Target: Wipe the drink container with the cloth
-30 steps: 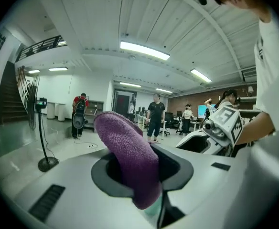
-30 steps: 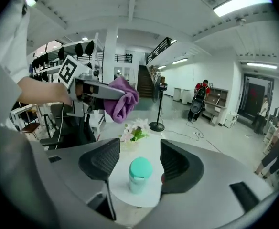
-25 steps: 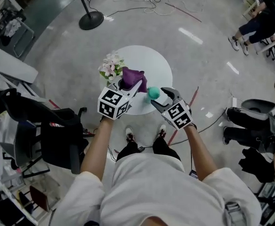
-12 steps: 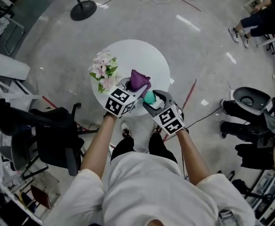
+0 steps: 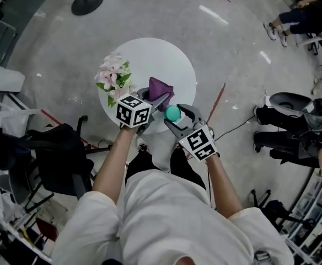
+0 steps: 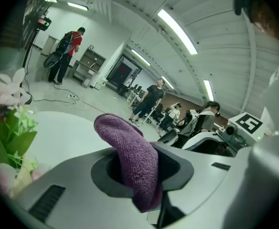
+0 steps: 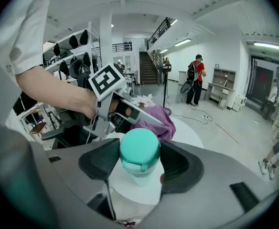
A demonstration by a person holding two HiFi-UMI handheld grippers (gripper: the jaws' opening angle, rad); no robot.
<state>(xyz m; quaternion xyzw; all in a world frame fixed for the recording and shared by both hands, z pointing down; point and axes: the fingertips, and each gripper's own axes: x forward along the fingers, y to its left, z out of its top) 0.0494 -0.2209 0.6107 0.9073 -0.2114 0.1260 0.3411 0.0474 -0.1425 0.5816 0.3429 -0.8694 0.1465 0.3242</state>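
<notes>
Showing bottle [image 7: 139, 159] body: right gripper view only.

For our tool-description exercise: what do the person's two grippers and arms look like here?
Both the left gripper and right gripper have pale grey moulded bodies, dark textured fingers, and a white cube printed with black square markers. The person wears a white short-sleeved shirt, arms bare.
</notes>
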